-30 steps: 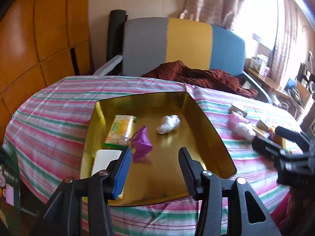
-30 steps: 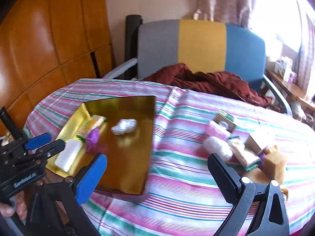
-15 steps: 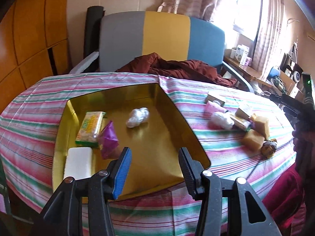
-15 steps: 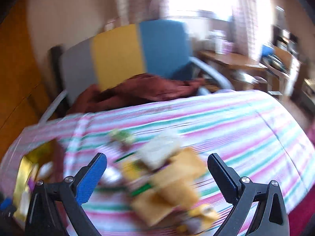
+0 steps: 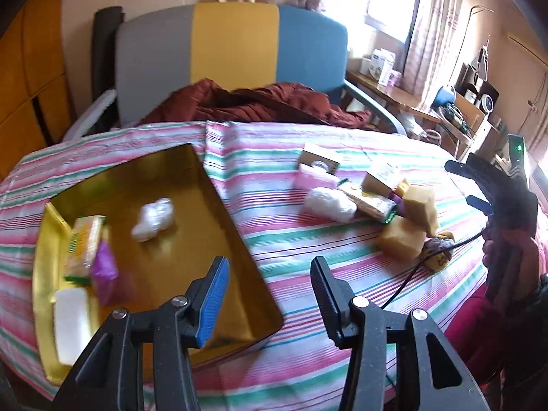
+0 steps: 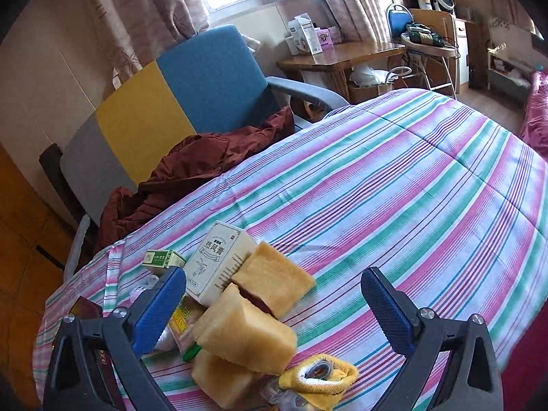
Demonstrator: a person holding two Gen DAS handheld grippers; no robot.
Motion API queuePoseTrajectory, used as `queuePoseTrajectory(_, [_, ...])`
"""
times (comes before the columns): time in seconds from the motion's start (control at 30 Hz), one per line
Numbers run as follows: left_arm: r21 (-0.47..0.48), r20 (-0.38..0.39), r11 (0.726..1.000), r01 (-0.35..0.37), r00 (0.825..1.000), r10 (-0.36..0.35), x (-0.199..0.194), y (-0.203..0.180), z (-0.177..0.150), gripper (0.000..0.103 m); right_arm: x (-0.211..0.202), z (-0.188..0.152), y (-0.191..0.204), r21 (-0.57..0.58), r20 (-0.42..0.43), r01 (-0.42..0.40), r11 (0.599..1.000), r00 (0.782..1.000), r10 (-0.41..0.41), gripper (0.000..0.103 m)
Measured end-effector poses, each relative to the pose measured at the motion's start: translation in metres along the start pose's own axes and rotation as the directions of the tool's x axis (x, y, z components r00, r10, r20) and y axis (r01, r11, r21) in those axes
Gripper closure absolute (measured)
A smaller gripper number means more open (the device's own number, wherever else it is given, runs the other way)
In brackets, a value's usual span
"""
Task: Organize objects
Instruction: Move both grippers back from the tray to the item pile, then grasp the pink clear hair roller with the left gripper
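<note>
A gold tray [image 5: 219, 185] lies on the striped cloth at the left and holds a white wad [image 5: 154, 217], a yellow-green packet [image 5: 84, 239], a purple packet [image 5: 104, 267] and a white bar [image 5: 70, 315]. My left gripper [image 5: 269, 263] hangs open and empty over the tray's near right corner. To the right sits a pile: two yellow sponge blocks [image 6: 274, 284], a white box [image 6: 215, 257], a green box [image 6: 162, 258] and a yellow sock-like thing [image 6: 318, 373]. My right gripper [image 6: 274, 275] stands wide open just above the sponges, its pads clear of them; in the left wrist view the right gripper [image 5: 460, 183] shows at the pile's right, held by a hand.
A grey, yellow and blue chair [image 5: 233, 44] with a dark red garment [image 5: 260, 102] stands behind the table. A black cable [image 5: 404, 284] runs across the cloth by the pile. A wooden side table [image 6: 339, 58] with boxes stands by the window. Bare cloth stretches right of the pile.
The right gripper has swung from near the tray over to the pile and rolled. The left gripper has shifted right, so the tray now sits further left in its view.
</note>
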State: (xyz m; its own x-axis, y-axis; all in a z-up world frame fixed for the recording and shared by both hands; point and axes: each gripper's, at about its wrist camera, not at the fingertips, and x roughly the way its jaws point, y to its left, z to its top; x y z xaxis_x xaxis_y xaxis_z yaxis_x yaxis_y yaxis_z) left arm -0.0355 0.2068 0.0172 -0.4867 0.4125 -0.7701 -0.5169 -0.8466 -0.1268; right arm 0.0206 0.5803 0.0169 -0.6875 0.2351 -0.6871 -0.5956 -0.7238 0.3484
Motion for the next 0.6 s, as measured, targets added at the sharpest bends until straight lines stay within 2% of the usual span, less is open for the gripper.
queuePoseTrajectory(0.2, [0.044,-0.033,0.999,0.02,0.999,-0.019,0.029,-0.022,0.03,0.053,0.003,-0.001,0.001,-0.012,-0.012,-0.026,1.0,1.0,0.026,0.0])
queuePoseTrajectory(0.4, [0.116,-0.104,0.993,0.031,0.994,-0.019,0.072,-0.038,0.062,0.05,0.005,-0.002,0.006,-0.035,-0.026,-0.053,0.998,0.998,0.053,0.0])
queuePoseTrajectory(0.53, [0.164,-0.141,0.986,0.037,0.99,-0.014,0.106,-0.046,0.084,0.045,0.006,-0.002,0.01,-0.056,-0.025,-0.06,0.997,0.998,0.058,0.0])
queuePoseTrajectory(0.6, [0.19,-0.16,0.98,0.056,0.987,-0.025,0.122,-0.05,0.092,0.039,0.007,-0.002,0.011,-0.059,-0.033,-0.066,0.996,0.997,0.064,0.0])
